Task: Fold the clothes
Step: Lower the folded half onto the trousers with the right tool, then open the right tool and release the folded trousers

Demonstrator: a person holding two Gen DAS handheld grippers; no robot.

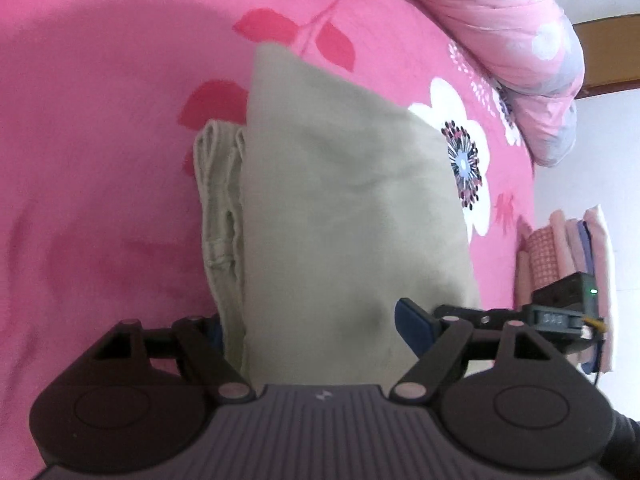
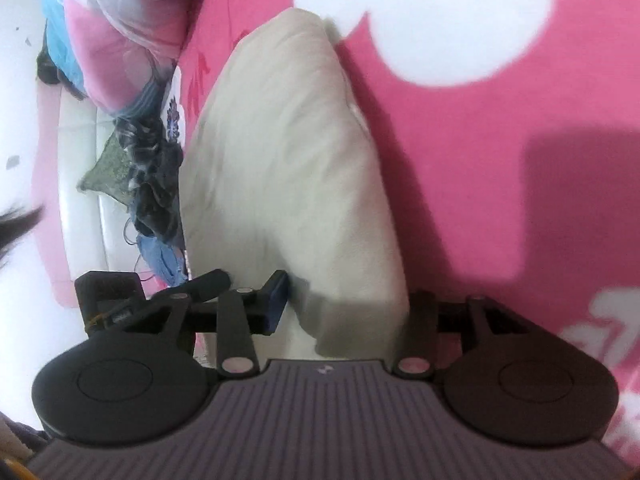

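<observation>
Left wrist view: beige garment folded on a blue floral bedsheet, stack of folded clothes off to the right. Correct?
Nearly. The bedsheet is pink with red leaves and white flowers, not blue; the left wrist view shows it. The beige garment does lie folded on it, with the stack of folded clothes at the right.

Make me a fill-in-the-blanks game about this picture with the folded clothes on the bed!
1. The folded beige garment lies on a ____ bedsheet.
2. The big flower printed on the sheet has ____ petals.
3. A rolled quilt lies on the ____.
4. The pads on the left gripper are ____.

Missing words: pink; white; bed; blue
</observation>
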